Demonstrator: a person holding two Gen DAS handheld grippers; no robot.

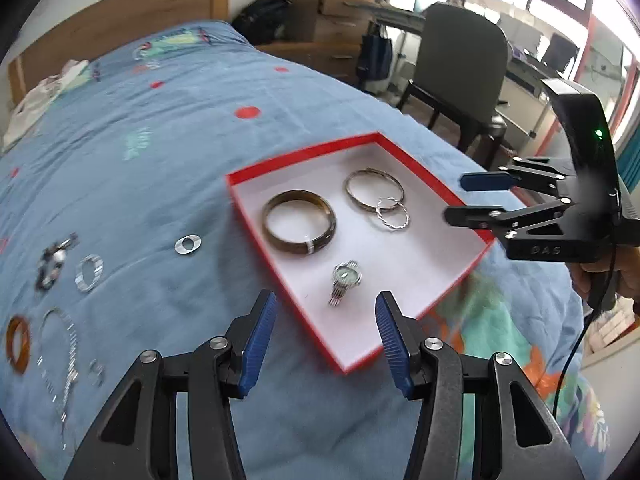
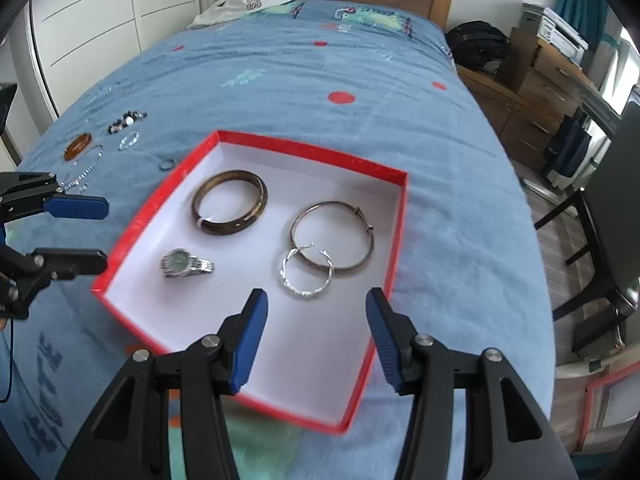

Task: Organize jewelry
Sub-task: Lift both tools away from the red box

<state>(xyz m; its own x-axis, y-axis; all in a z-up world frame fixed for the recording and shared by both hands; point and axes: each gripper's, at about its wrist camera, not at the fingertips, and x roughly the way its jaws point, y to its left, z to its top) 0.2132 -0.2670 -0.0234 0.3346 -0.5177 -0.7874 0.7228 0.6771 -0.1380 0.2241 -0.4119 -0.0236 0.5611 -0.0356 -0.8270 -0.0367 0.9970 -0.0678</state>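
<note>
While my left hand-held gripper (image 1: 326,340) hangs over the near-left rim of the shallow red cardboard box with the white floor (image 1: 304,156), its blue-padded jaws stand wide apart and hold nothing. To its left, loose on the blue patterned bedspread (image 1: 160,160), lie an amber-orange bangle (image 1: 18,344), a thin silver link chain (image 1: 66,360), a dark beaded bracelet (image 1: 50,260), a silver link ring-shaped band (image 1: 89,273) and a small flat silver oval ring (image 1: 188,244), the last one nearest the box but apart from its wall. Bare bedspread runs between that scatter and the box.

Inside the box, from left to right, a thick brown bangle (image 2: 229,202) lies flat near the far-left corner, a small silver wristwatch with a greenish dial (image 2: 185,264) sits near the left wall, a twisted silver wire hoop (image 2: 307,273) overlaps the rim of a larger thin plain metal bangle (image 2: 333,236). The near half of the white floor is bare.

My right hand-held gripper (image 2: 316,336) hovers over that bare floor, jaws spread wide, gripping nothing, just short of the twisted hoop.
</note>
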